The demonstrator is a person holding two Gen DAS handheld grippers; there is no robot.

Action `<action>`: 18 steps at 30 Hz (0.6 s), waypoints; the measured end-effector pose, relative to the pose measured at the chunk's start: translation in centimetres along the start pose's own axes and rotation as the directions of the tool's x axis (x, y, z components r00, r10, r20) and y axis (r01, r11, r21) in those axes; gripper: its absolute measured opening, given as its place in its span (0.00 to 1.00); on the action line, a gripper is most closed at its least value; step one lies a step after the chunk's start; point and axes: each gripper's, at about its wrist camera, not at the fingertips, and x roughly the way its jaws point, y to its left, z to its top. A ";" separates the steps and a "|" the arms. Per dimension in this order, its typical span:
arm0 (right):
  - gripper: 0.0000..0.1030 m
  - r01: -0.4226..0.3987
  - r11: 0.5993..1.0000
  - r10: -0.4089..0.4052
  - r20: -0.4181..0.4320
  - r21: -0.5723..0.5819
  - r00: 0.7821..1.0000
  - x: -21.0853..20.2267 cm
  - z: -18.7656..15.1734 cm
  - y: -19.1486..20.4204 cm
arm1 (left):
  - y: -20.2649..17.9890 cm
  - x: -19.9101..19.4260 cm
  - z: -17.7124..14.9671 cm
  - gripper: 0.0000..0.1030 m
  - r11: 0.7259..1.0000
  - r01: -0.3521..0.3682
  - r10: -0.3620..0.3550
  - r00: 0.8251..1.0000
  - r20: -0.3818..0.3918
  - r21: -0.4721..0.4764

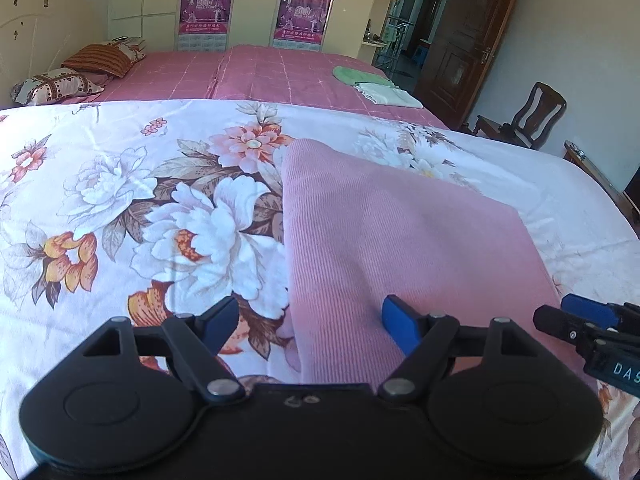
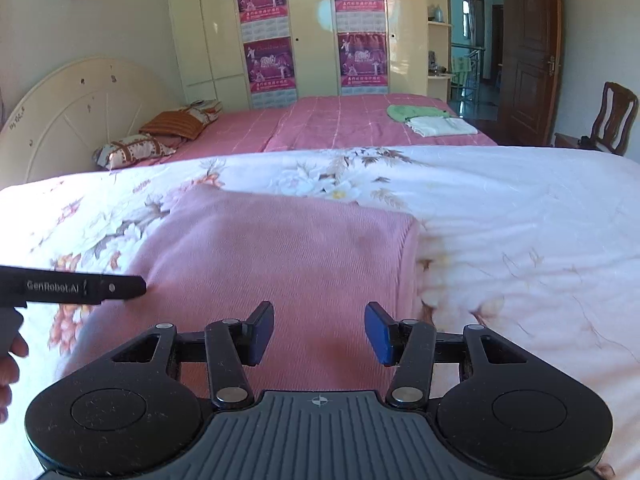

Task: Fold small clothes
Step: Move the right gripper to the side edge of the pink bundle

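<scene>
A pink ribbed knit garment (image 2: 280,264) lies flat on the floral bedsheet (image 1: 120,208), filling the centre of the right wrist view and the lower right middle of the left wrist view. It already looks folded into a rough rectangle, with a rounded doubled edge along its right side in the right wrist view. I judge it light, soft and limp: it will sag and drape when lifted, and the ribbed cloth should give the pads decent grip rather than slipping. The near corners, low in both frames, seem the best places to pinch, one per gripper, so the fold carries over evenly.

The left gripper (image 1: 310,324) hangs over the garment's left edge with its jaws spread wide, holding nothing; one blue pad sits over the sheet, the other over the pink knit. The right gripper (image 2: 319,332) is likewise released, both pads apart above the garment's near part.

The sheet is thin and slightly wrinkled over a soft bed, so it may bunch if a pad digs in. Beyond it lies a pink checked bedspread (image 2: 328,124) with a green cloth (image 2: 416,112) and a white folded cloth (image 2: 440,126) toward the upper right, and pillows (image 2: 136,150) at the upper left near a cream headboard (image 2: 76,116). A wardrobe with purple posters (image 2: 272,32) stands behind, a dark wooden door (image 2: 528,52) and a wooden chair (image 2: 612,116) at the right.
</scene>
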 end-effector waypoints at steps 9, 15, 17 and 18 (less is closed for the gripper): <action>0.49 0.045 0.999 -0.044 -0.037 0.002 0.998 -1.5 -2.0 0.9 | -1.3 -2.2 -2.2 0.74 1.000 0.011 -0.011 1.000 -0.006 0.008; 0.49 0.072 0.997 -0.073 -0.137 -0.015 0.988 -1.3 -4.3 1.3 | -1.5 -2.9 -4.6 0.75 0.998 0.047 -0.044 0.996 -0.072 0.034; 0.49 0.071 0.997 -0.068 -0.138 0.016 0.988 -1.5 -4.7 0.9 | -1.3 -2.0 -5.7 0.76 0.997 0.064 -0.059 0.990 -0.126 0.034; 0.49 0.076 0.997 -0.074 -0.143 0.013 0.987 -1.7 -4.6 1.1 | -1.2 -2.1 -6.0 0.77 0.997 0.063 -0.058 0.993 -0.106 0.040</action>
